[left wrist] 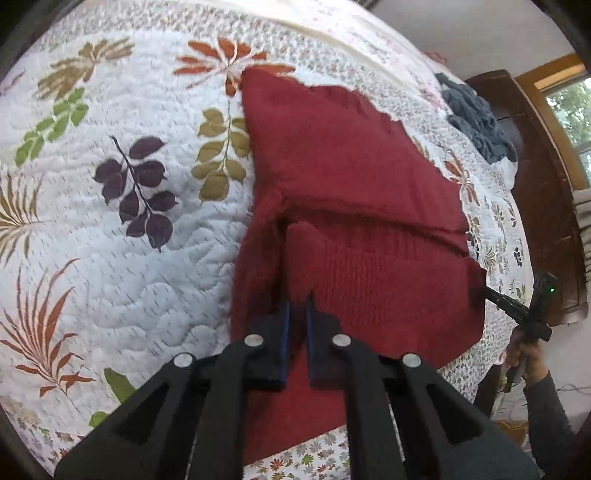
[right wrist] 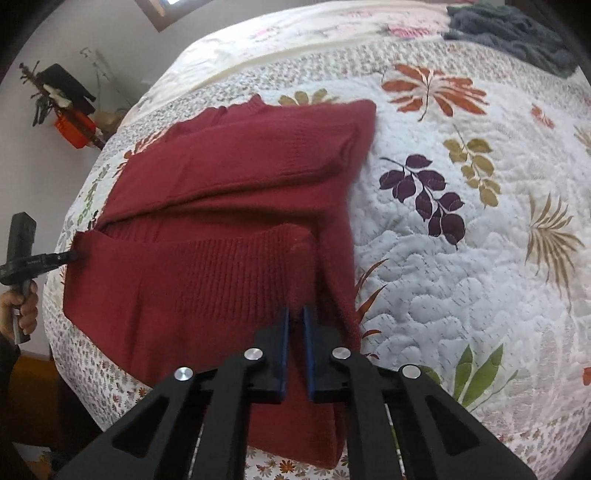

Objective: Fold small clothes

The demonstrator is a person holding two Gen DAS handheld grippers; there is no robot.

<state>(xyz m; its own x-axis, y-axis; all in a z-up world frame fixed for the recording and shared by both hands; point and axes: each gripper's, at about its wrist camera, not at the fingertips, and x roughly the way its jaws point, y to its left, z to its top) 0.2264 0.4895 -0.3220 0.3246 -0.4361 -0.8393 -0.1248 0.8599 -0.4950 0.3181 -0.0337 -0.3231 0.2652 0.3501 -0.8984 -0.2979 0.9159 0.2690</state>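
1. Your left gripper [left wrist: 297, 314], low centre of the left wrist view, has its blue pads nearly together with red knit pinched between them. It holds one corner of the sweater's ribbed hem so that edge can be lifted rather than dragged.
2. Your right gripper [right wrist: 295, 317], low centre of the right wrist view, is closed the same way on the other hem corner. With a grip at each corner the hem stays stretched in a straight line between them, which should keep the fold square.
3. In each view the other tool shows at the frame edge, tip against the cloth, with the hand [right wrist: 22, 310] around its handle.
4. The red sweater [right wrist: 229, 177] fills the middle of both views, lying on the quilt [right wrist: 461, 266]. Its sleeves appear already folded in across the body, so the piece is a narrow block ready to be halved.
5. The hem is raised and rolled toward the collar at upper left of the right view; I judge the bottom-to-top fold is in hand.
6. A grey garment [right wrist: 509, 29] sits bunched at upper right, well apart, probably waiting its turn.
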